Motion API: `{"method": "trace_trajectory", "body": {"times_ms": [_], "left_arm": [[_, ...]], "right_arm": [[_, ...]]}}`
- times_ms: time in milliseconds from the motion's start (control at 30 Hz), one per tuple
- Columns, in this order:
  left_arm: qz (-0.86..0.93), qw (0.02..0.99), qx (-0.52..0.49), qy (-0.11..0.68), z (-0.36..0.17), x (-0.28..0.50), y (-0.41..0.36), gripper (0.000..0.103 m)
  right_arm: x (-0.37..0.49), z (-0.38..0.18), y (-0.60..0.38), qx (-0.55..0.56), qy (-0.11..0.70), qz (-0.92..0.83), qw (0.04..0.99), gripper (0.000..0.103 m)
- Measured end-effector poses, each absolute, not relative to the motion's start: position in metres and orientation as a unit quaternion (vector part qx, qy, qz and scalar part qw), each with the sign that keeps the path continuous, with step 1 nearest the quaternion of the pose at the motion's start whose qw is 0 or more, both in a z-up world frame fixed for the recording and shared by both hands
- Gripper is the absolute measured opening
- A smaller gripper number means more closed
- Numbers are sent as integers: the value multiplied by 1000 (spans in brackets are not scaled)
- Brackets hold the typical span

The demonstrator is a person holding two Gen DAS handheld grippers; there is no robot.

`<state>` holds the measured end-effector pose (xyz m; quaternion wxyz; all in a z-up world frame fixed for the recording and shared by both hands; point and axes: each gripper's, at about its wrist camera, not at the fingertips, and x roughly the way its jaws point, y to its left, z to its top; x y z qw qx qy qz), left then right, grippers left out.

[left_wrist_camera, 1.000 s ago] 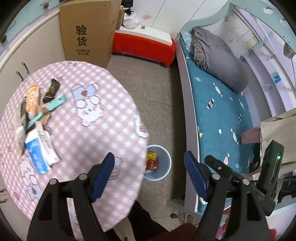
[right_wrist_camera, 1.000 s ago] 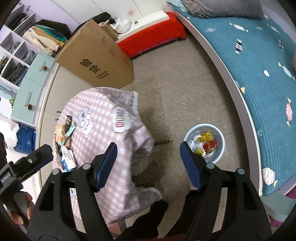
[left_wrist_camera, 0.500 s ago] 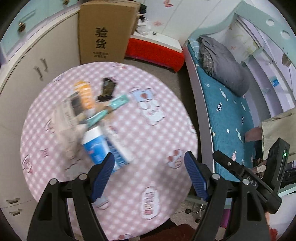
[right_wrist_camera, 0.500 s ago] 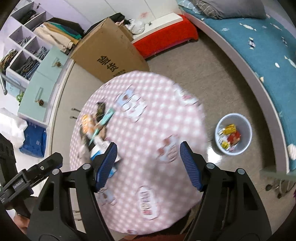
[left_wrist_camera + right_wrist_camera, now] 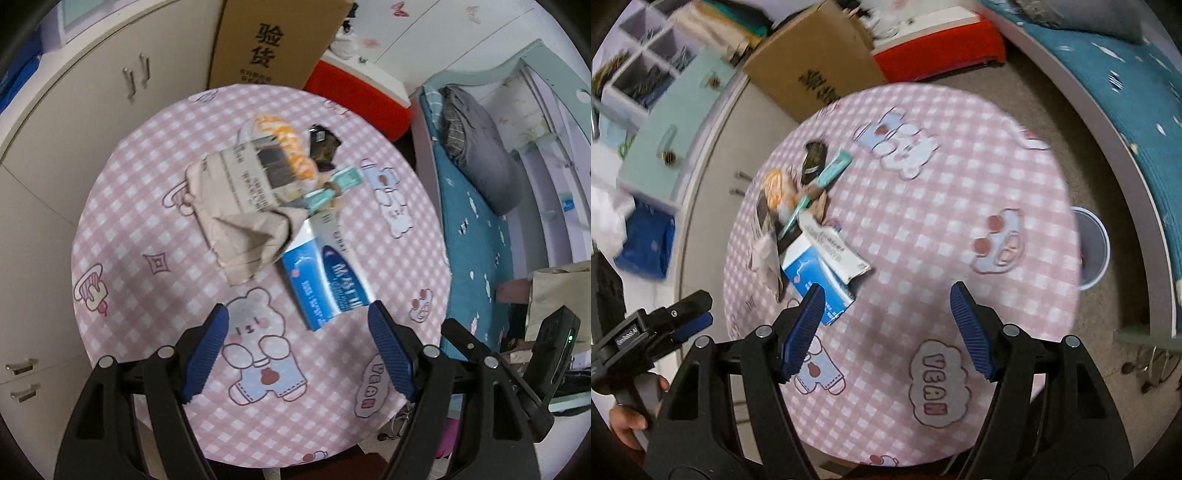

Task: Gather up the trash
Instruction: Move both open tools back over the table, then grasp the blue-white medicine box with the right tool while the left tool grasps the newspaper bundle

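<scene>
A white trash bin (image 5: 1095,251) is seen on the floor at the right edge of the round desk (image 5: 960,206), half hidden by the desk's rim; its contents cannot be told. The desk is covered by a pink checked cloth with bear prints. One heap of trash is clustered on the desk's far left part: one crumpled newspaper (image 5: 240,206), one blue-and-white tissue pack (image 5: 325,280) touching the newspaper's right side, one orange snack wrapper (image 5: 291,147) on top of the paper, one black wrapper (image 5: 323,147) just beside it, one teal tube-like wrapper (image 5: 332,186) lying tilted across the pile. In the right wrist view the same tissue pack (image 5: 820,273) is seen partly behind the claw's left finger. Both claws are held above the desk, touching nothing. The left claw (image 5: 299,350) has its jaws spread wide apart, nothing between them, with the tissue pack just ahead. The right claw (image 5: 886,328) is likewise spread apart and empty, over bare cloth. The left tool's handle, gripped by a hand (image 5: 626,421), is seen low left in the right wrist view. Around the desk: one cardboard box (image 5: 273,40) behind it, one red bench (image 5: 362,92), a bed (image 5: 476,236) with a teal cover and one grey pillow (image 5: 480,147), beige cabinets (image 5: 55,147) on the left.
</scene>
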<state>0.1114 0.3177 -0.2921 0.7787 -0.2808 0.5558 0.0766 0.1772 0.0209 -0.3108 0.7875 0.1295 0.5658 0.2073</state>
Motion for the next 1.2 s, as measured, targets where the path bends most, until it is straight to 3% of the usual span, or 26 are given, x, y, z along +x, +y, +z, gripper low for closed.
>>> {"method": "trace_trajectory", "body": {"times_ms": [433, 467, 533, 633, 967, 1000, 1067, 1200], "left_arm": [[98, 785, -236, 565, -311, 126, 333, 76], [98, 787, -228, 566, -313, 129, 332, 76], [93, 790, -211, 568, -318, 138, 330, 76], [86, 795, -184, 572, -325, 152, 324, 76], [81, 803, -92, 583, -344, 195, 311, 75], [82, 798, -81, 592, -349, 199, 309, 70], [78, 783, -77, 612, -357, 202, 308, 42], [72, 788, -99, 603, -349, 199, 312, 25]], "right_arm": [[220, -370, 138, -24, 573, 299, 763, 71], [221, -374, 142, -28, 579, 301, 757, 68], [221, -382, 146, -42, 589, 306, 746, 39], [217, -381, 139, -45, 590, 311, 744, 30], [228, -361, 79, 21, 589, 257, 766, 27], [230, -359, 76, 24, 588, 252, 768, 27], [232, -357, 74, 27, 587, 249, 770, 27], [233, -348, 68, 43, 582, 250, 772, 27]]}}
